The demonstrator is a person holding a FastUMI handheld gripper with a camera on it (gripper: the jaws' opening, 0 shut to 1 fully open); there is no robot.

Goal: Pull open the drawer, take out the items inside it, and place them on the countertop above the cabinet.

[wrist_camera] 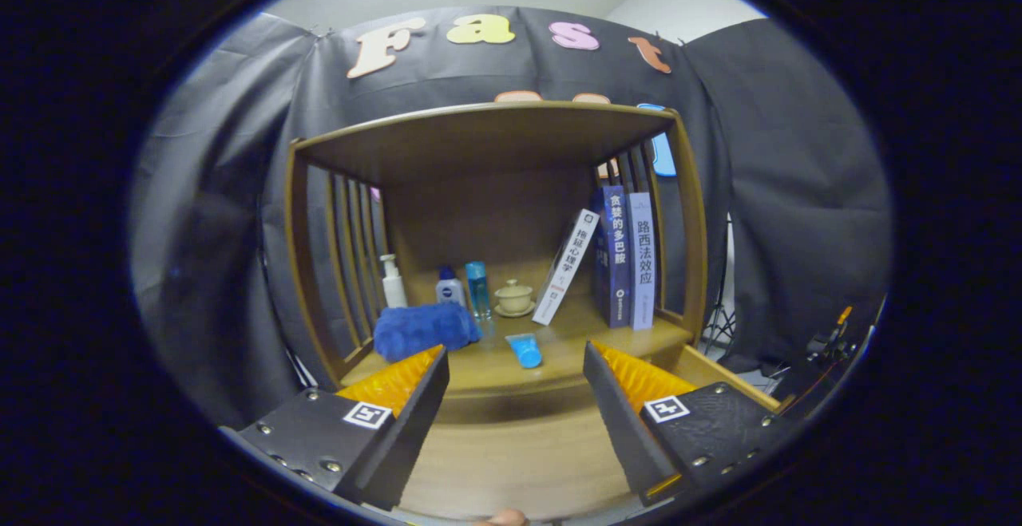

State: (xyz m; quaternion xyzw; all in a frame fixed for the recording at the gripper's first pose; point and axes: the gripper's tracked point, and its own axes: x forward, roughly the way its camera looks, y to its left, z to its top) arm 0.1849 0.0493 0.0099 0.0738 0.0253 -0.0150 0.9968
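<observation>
My gripper [516, 350] is open, with nothing held between its fingers. Below and between the fingers lies the pulled-out drawer [511, 462], showing bare wooden bottom; its right wall [722, 378] runs beside the right finger. Just beyond the drawer is the countertop [559, 342] of the wooden cabinet. A small blue tube [524, 349] lies on it near the front edge, in line with the gap between the fingers. A folded blue towel [425, 330] rests on the countertop just beyond the left finger.
Further back on the countertop stand a white pump bottle [392, 280], a small white-and-blue bottle [450, 286], a slim blue bottle [477, 288] and a lidded cup [513, 297]. A leaning white book [565, 266] and two upright books [627, 259] are at the right. Slatted sides and a top board enclose it.
</observation>
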